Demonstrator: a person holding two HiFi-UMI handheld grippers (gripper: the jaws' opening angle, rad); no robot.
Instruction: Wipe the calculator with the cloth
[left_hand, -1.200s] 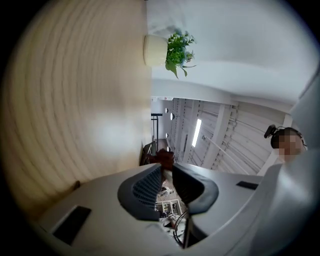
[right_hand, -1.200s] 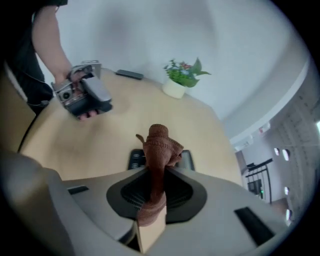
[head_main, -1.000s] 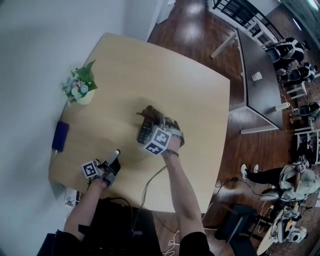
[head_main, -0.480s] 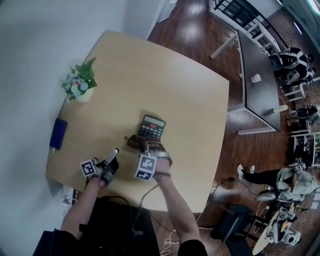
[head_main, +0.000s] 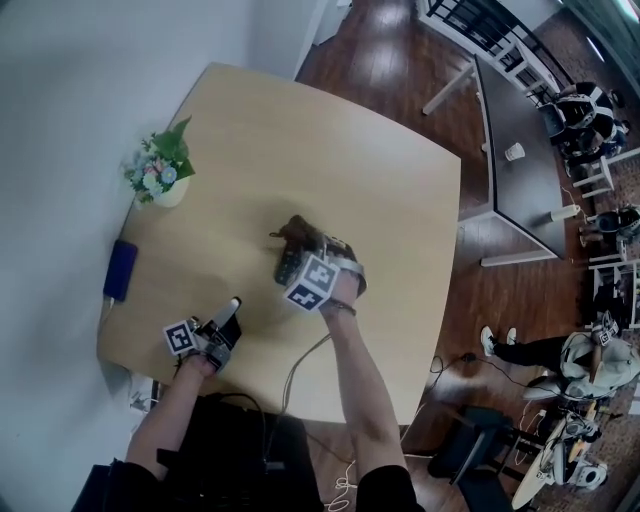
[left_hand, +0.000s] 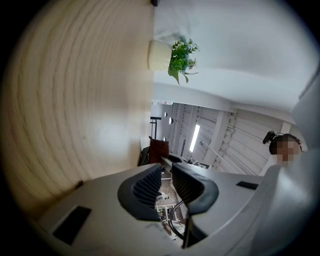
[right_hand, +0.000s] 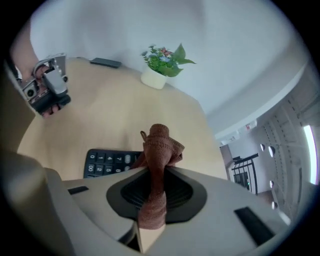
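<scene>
Right gripper (head_main: 305, 247) has its jaws clamped on the brown cloth (right_hand: 159, 147), with a bunched end sticking out past the tips. The calculator (right_hand: 107, 162) lies keys-up mid-table (head_main: 330, 150), right under the cloth. Left gripper (head_main: 232, 308) has its jaws closed on nothing and sits near the table's front edge, apart from the calculator.

Step in hand is likely a wiping stroke. To do it well, the loose cloth end should lie flat on the key face, not the jaw tips. Strokes should run along the calculator's length with light pressure. It's unbraced, so it may slide, and the left gripper could steady an edge.
</scene>
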